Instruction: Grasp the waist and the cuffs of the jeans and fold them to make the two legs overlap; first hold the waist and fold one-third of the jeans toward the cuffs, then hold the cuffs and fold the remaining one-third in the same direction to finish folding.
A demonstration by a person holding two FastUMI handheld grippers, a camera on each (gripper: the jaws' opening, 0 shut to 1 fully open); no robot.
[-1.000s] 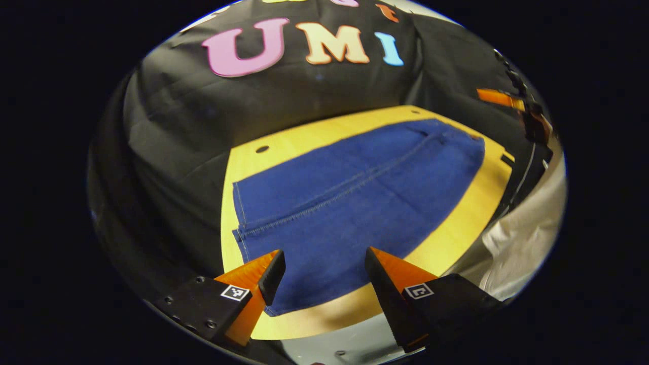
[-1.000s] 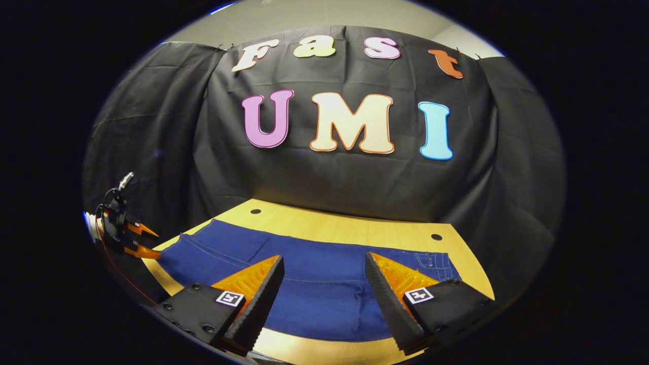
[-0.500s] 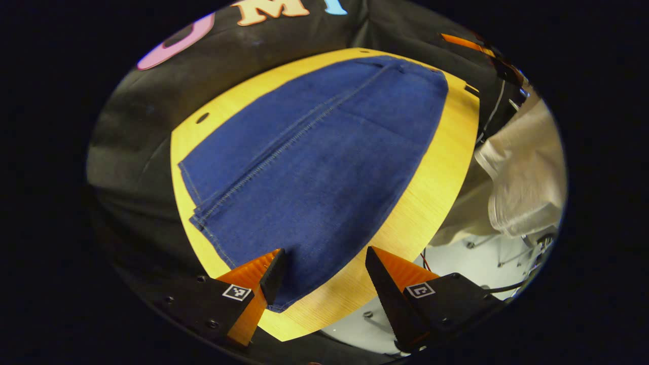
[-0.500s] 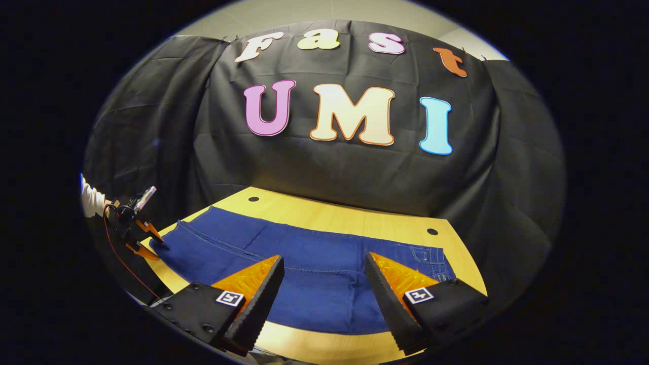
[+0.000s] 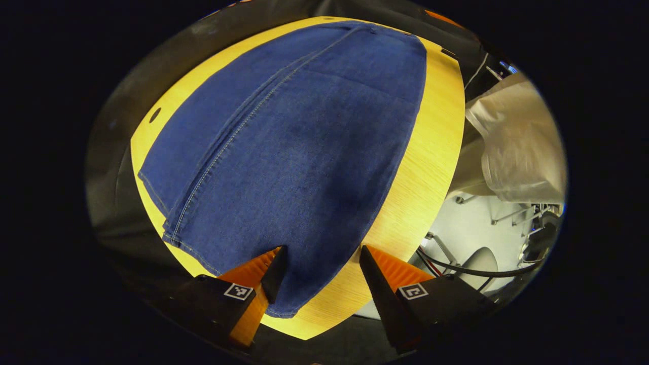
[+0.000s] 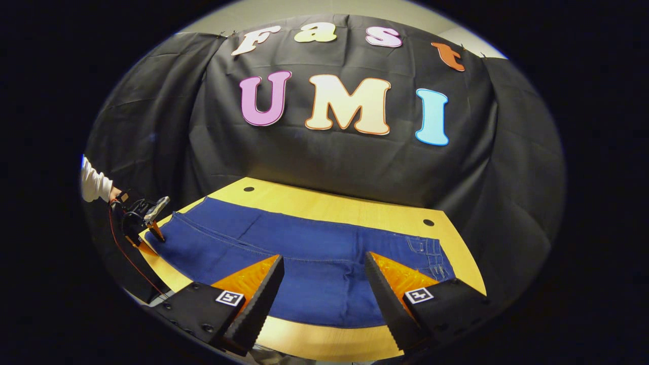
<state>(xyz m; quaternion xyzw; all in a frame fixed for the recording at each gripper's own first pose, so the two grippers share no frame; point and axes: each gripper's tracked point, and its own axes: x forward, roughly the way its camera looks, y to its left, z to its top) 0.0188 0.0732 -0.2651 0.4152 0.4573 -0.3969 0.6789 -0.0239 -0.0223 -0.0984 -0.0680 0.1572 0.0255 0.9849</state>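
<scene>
Blue jeans (image 5: 304, 142) lie flat along a yellow wooden table (image 5: 431, 152). Their cuff end (image 5: 203, 243) is nearest to me in the left gripper view, with two hem edges slightly offset. My left gripper (image 5: 320, 258) hangs open just above the near cuff corner, one finger over the denim and one over bare wood. In the right gripper view the jeans (image 6: 304, 253) run across, with the waist (image 6: 428, 253) at the right. My right gripper (image 6: 322, 263) is open above the jeans' near edge, holding nothing. The left gripper (image 6: 144, 218) sits at the far-left cuff corner.
Black cloth walls close in the table's back and sides. Round holes (image 6: 248, 189) (image 6: 428, 222) mark the table's far corners. A person's white sleeve (image 6: 94, 185) holds the left gripper, and pale clothing (image 5: 517, 142) stands beside the table's long edge. Cables and chair legs (image 5: 456, 253) lie on the floor.
The left gripper has tipped downward and come closer over the cuff end. The right gripper has stayed open and shifted only slightly.
</scene>
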